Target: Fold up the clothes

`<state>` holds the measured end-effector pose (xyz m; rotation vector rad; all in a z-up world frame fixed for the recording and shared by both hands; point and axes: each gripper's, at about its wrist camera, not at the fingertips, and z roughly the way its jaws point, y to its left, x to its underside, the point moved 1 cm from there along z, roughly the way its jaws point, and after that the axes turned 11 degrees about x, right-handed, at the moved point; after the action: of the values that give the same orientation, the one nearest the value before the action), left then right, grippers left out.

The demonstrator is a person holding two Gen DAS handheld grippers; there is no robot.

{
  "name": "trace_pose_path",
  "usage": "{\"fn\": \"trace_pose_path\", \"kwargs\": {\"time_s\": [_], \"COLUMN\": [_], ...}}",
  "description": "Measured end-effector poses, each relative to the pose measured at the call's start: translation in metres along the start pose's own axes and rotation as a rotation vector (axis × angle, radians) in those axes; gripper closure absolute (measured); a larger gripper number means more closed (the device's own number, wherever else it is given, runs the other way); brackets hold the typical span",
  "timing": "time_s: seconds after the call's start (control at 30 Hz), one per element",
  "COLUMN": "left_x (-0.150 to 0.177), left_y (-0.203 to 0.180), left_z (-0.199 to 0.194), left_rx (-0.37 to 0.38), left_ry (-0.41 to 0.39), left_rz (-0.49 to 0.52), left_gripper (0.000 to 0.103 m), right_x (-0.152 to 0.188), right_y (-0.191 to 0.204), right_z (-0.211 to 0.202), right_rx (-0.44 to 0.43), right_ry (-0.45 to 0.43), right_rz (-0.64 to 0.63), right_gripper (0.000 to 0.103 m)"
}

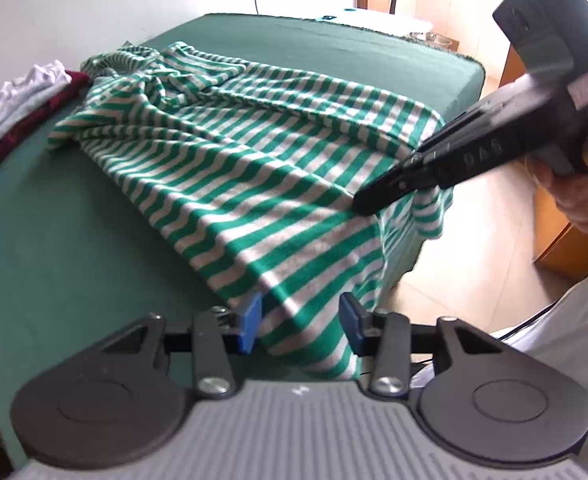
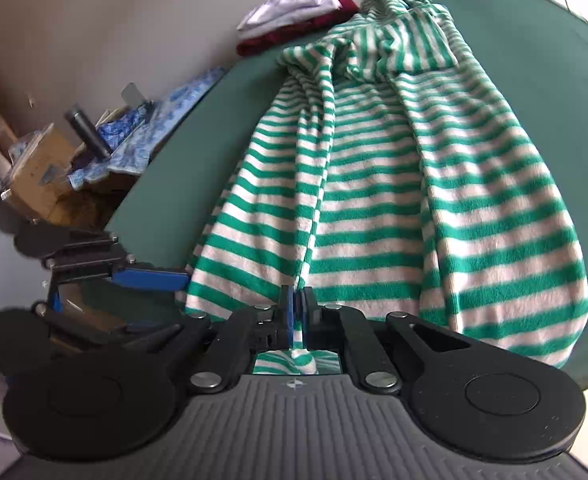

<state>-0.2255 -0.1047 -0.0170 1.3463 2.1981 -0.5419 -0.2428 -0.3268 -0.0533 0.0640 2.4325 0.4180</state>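
Right gripper (image 2: 297, 312) pinches striped garment (image 2: 374, 200), hem hidden.

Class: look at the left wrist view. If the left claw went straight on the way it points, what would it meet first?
The green-and-white striped garment: its hem already lies between the left claw's blue pads, which do not yet press on it. Depth beyond is unclear.

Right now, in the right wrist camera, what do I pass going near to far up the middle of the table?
Right gripper shut on the hem → striped garment stretched across the green table cover → its bunched far end → folded white and dark red clothes by the wall.
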Motion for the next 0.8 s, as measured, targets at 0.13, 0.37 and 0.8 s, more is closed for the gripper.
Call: {"fn": "trace_pose_path", "kwargs": {"time_s": [0.13, 0.37, 0.8], "left_x": [-0.015, -0.001, -0.023], "left_y": [0.004, -0.003, 0.003], "left_z": [-0.004, 0.01, -0.009], "left_rx": [-0.016, -0.009, 0.033], "left_ry": [-0.043, -0.019, -0.054], "left_rz": [0.014, 0.013, -0.082], "left_gripper": [0.054, 0.049, 0.043], "right_x": [0.002, 0.022, 0.036], "right_y": [0.0, 0.001, -0.027], "right_z": [-0.005, 0.011, -0.035], "right_rx": [0.019, -0.021, 0.199], "right_ry": [-0.004, 0.055, -0.051], "right_rz": [0.005, 0.01, -0.004], "right_gripper": [0.083, 0.064, 0.081]}}
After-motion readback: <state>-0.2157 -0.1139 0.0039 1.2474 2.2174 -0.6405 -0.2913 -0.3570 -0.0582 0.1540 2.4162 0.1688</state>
